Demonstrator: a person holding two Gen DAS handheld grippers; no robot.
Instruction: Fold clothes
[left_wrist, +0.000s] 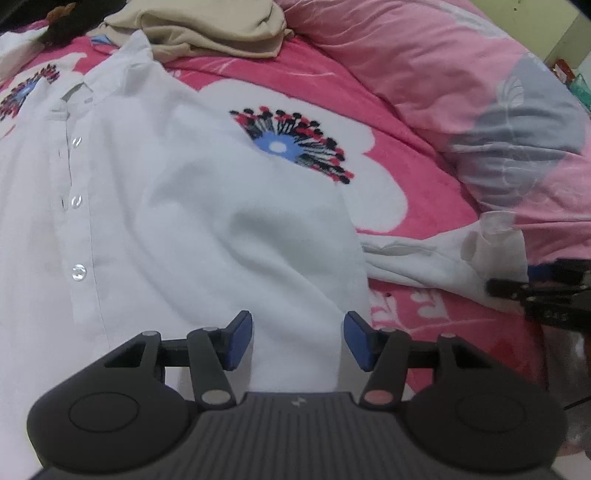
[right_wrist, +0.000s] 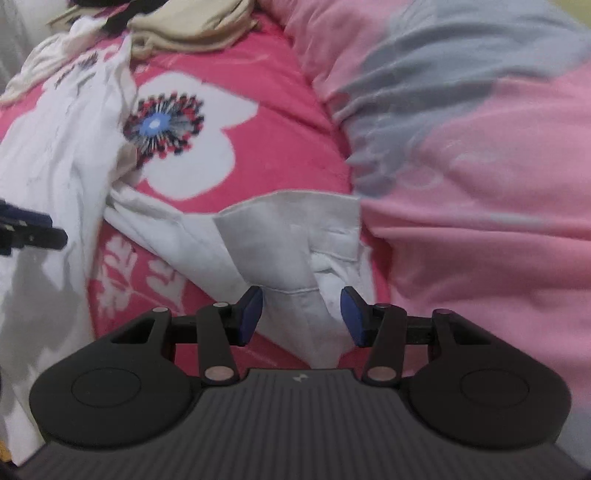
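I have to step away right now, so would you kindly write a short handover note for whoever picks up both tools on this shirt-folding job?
Left tool: open, over the lower body of the white shirt, holding nothing.
Right tool: open, straddling the cuff end of the shirt's sleeve; pads not yet pressing on the cloth.
Things: the shirt lies buttoned side up on the pink floral blanket, one sleeve stretched out sideways. A beige garment sits crumpled beyond the collar, beside a pink quilt.
Done: shirt spread out flat; no fold visible.
Left: grip the sleeve, fold it across the body, then fold the rest.
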